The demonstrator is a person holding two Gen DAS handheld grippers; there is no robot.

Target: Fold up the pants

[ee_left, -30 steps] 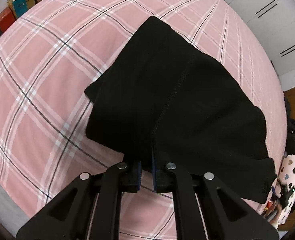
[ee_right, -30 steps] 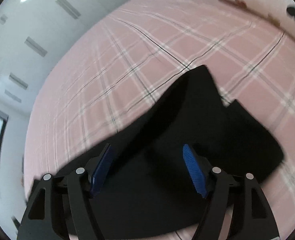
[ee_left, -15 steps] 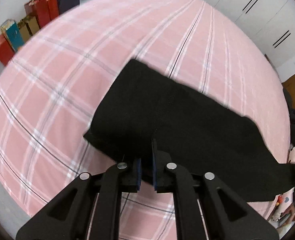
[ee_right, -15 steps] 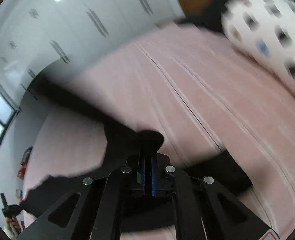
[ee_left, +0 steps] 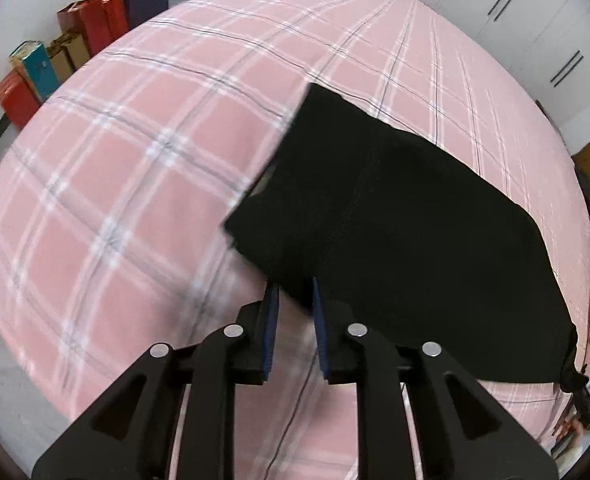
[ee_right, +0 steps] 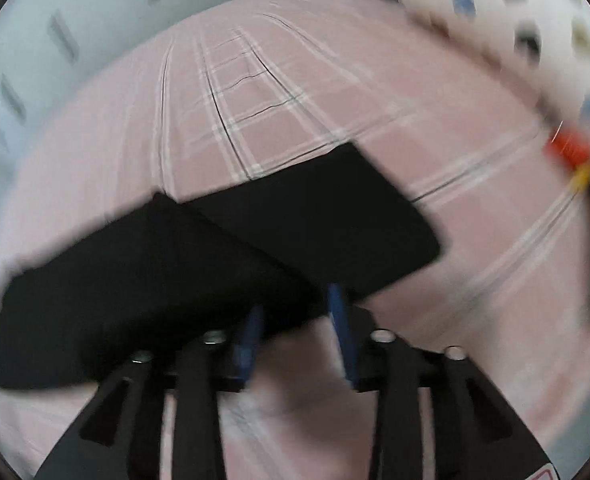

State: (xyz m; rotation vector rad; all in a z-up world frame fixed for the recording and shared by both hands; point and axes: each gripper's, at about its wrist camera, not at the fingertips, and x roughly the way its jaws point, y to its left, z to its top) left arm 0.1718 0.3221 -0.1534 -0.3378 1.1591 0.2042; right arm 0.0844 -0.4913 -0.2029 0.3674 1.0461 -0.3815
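The black pants (ee_left: pixel 395 216) lie folded on the pink plaid bed (ee_left: pixel 135 168). My left gripper (ee_left: pixel 295 292) has its jaws a little apart, and the near edge of the pants sits between the blue pads. In the right wrist view the pants (ee_right: pixel 215 248) lie in two overlapping layers. My right gripper (ee_right: pixel 299 312) has its jaws apart at the near edge of the cloth. That view is blurred by motion.
Red, blue and brown boxes and bags (ee_left: pixel 67 52) stand on the floor past the bed's far left edge. White wardrobe doors (ee_left: pixel 535 20) are behind the bed. A white pillow with heart prints (ee_right: pixel 515 20) lies at the right.
Both grippers were shut on the pants half a second ago and now stand open. The pants have dropped flat onto the bed. The right gripper has swung quickly.
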